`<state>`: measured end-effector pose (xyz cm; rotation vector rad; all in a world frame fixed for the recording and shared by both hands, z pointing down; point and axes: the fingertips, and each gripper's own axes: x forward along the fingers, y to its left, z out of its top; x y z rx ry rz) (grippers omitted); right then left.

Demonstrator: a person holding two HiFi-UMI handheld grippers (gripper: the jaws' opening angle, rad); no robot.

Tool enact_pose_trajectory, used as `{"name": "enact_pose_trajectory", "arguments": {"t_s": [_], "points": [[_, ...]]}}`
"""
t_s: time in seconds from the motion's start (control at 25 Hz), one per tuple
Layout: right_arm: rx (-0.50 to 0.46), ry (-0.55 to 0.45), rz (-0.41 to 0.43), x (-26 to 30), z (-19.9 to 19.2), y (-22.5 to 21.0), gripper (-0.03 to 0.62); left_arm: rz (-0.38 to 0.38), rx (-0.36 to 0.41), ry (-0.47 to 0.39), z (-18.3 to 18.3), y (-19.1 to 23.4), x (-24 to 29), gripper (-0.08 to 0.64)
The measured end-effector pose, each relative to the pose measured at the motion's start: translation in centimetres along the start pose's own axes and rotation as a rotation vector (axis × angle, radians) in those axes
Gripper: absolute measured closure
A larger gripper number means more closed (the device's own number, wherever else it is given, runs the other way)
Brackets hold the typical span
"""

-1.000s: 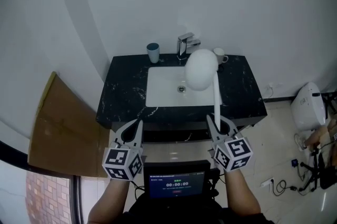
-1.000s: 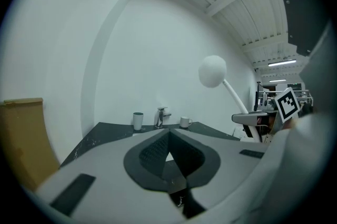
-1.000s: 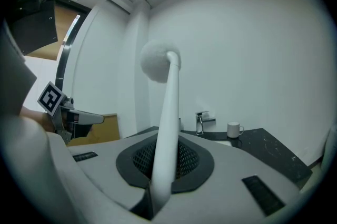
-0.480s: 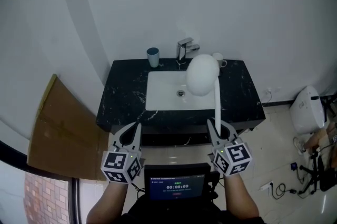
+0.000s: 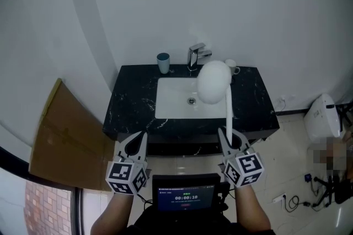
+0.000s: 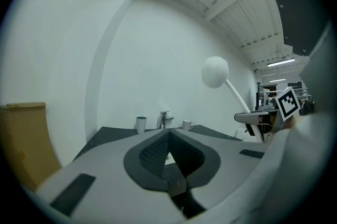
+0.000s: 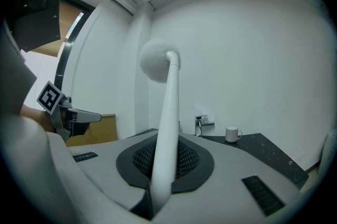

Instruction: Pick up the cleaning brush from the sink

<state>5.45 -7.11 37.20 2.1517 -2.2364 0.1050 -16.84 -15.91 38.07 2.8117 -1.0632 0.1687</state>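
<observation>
The cleaning brush (image 5: 213, 81) is white, with a round fluffy head on a long thin handle. My right gripper (image 5: 230, 137) is shut on the lower end of that handle and holds the brush up in front of the black counter, its head over the white sink basin (image 5: 171, 101). In the right gripper view the handle (image 7: 167, 128) rises from between the pads of the right gripper (image 7: 167, 144). My left gripper (image 5: 137, 143) hangs level to the left, shut, with nothing in it; its own view shows the left gripper (image 6: 169, 136) with pads meeting.
On the black marble counter (image 5: 132, 101) stand a chrome faucet (image 5: 196, 54), a blue cup (image 5: 163, 62) and a white mug (image 5: 231, 67). A cardboard sheet (image 5: 60, 134) leans at the left. A white appliance (image 5: 322, 115) and cables lie on the floor at right.
The head view has tilted slightly, so the counter sits a little lower in the picture. Both grippers keep their places and the brush stays in the right one.
</observation>
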Motion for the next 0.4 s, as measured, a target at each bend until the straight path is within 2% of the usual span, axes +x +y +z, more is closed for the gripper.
{"name": "enact_pose_trajectory", "arguments": {"t_s": [0.4], "points": [[0.004, 0.007, -0.013, 0.36, -0.05, 0.32, 0.592, -0.003, 0.004, 0.011, -0.32, 0.63, -0.23, 0.545]]}}
